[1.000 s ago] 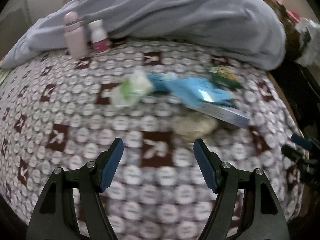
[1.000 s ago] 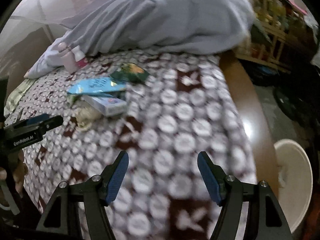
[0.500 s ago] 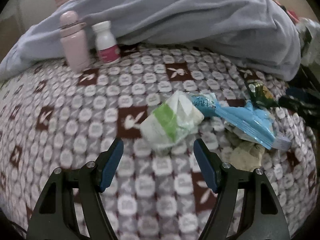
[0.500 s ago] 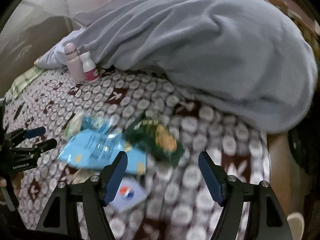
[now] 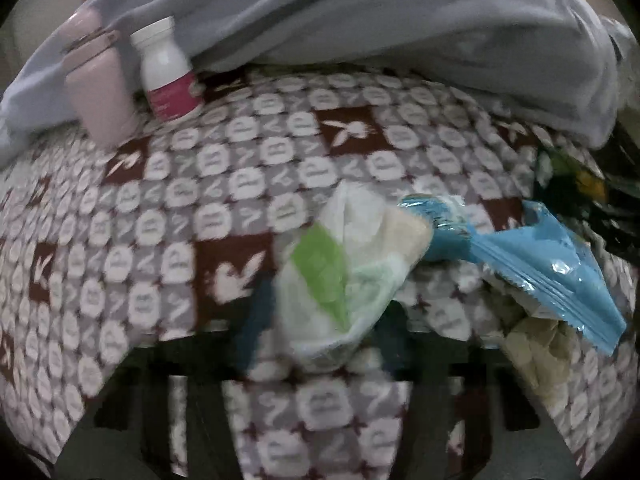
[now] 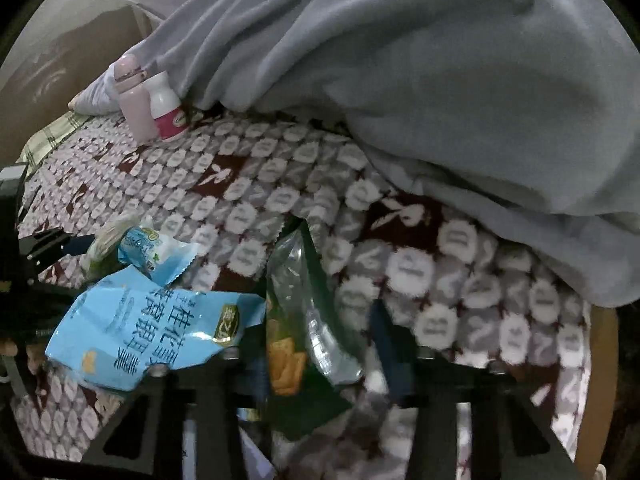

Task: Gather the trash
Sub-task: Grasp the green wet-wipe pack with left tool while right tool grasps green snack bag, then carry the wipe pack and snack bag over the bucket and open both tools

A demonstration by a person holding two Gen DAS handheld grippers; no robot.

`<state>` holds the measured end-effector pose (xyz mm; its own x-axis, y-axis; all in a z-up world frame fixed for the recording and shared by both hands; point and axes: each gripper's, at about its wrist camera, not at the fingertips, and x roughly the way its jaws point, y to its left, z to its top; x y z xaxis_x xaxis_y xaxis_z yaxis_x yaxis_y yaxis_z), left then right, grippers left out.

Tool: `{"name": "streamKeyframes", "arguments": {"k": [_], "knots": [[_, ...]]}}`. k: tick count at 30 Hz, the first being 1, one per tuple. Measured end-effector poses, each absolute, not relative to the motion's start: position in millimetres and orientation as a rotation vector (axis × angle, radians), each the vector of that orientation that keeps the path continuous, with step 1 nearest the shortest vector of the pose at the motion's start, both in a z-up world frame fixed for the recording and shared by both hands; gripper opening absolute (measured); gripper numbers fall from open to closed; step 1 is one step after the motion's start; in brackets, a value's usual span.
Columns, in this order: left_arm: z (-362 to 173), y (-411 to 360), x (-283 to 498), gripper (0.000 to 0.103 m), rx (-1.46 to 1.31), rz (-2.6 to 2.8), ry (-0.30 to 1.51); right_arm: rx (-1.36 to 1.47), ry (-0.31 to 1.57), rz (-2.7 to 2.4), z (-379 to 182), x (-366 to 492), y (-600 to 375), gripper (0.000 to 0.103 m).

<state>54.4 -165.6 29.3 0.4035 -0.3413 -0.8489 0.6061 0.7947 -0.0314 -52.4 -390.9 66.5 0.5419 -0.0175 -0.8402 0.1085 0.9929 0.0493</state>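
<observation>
Patterned bedspread point(image 5: 248, 184) lay beneath; Chinese print marked the blue packet point(image 6: 152, 332). Since earlier, my left gripper point(image 5: 320, 320) was closing around the white-green wrapper point(image 5: 344, 276), my right gripper point(image 6: 316, 348) around the green snack bag point(image 6: 296, 320).

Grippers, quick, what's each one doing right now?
Left gripper: closing around the white and green wrapper.
Right gripper: closing around the green snack packet.

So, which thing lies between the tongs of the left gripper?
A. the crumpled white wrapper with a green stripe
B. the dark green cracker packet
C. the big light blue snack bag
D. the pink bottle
A: in the left wrist view the crumpled white wrapper with a green stripe sits between the closing tongs of the left gripper, while the big light blue snack bag lies apart.
</observation>
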Motion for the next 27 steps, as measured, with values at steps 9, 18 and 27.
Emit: {"name": "streamKeyframes", "arguments": {"k": [9,18,27], "knots": [[63.3,-131.1,14.2,0.014,0.167,-0.616,1.031,0.137,0.928,-0.066,103.5,-107.4,-381.8,0.015],[93.6,-144.6,-68.9,0.014,0.214,-0.687,0.983,0.189,0.902,-0.066,125.6,-178.4,-365.5,0.015],[97.7,-186.9,-128.2,0.014,0.268,-0.734,0.985,0.242,0.901,-0.117,129.0,-241.5,-369.5,0.015]]}}
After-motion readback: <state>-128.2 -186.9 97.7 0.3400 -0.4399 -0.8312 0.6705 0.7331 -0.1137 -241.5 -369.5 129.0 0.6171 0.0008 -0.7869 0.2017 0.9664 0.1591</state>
